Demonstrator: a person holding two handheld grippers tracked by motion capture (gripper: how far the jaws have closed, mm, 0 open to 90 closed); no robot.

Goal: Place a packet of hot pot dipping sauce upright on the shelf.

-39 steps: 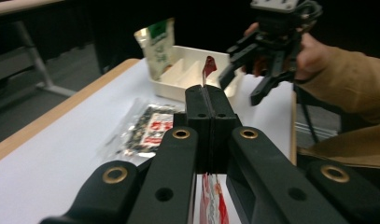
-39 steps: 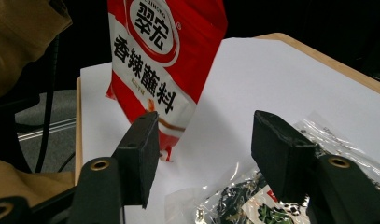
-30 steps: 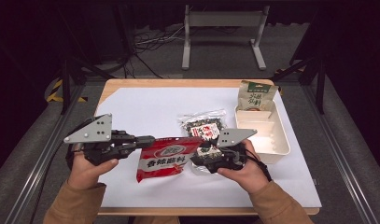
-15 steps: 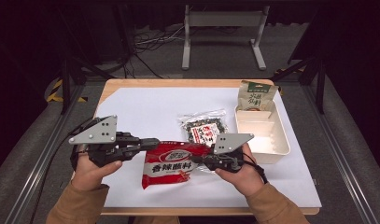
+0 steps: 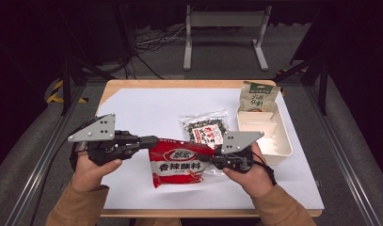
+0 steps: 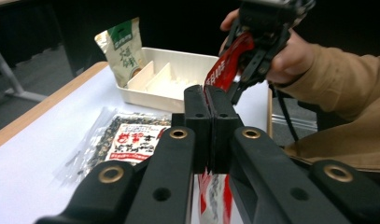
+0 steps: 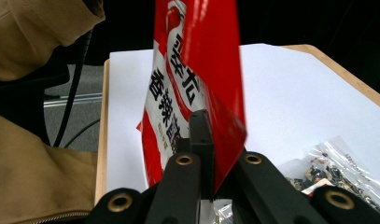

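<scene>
A red snack packet (image 5: 177, 162) with white lettering hangs above the white sheet, stretched between my two grippers. My left gripper (image 5: 154, 140) is shut on its upper left corner; in the left gripper view the jaws (image 6: 207, 100) press together on the red film (image 6: 225, 65). My right gripper (image 5: 203, 158) has just closed on the upper right corner. In the right gripper view the packet (image 7: 197, 70) rises from between its shut jaws (image 7: 207, 122). The left gripper view also shows the right gripper (image 6: 239, 51) and its hand farther off, pinching the packet.
A clear bag of dark mix (image 5: 207, 129) with a red-and-white label lies just behind the packet. To the right, a white divided tray (image 5: 285, 146) holds a green-and-tan pouch (image 5: 258, 96) standing at its far end. The white sheet (image 5: 147, 108) covers a wooden table.
The right gripper has closed on the packet's right corner and risen a little. The packet has come up off the sheet. The left hand has stayed put.
</scene>
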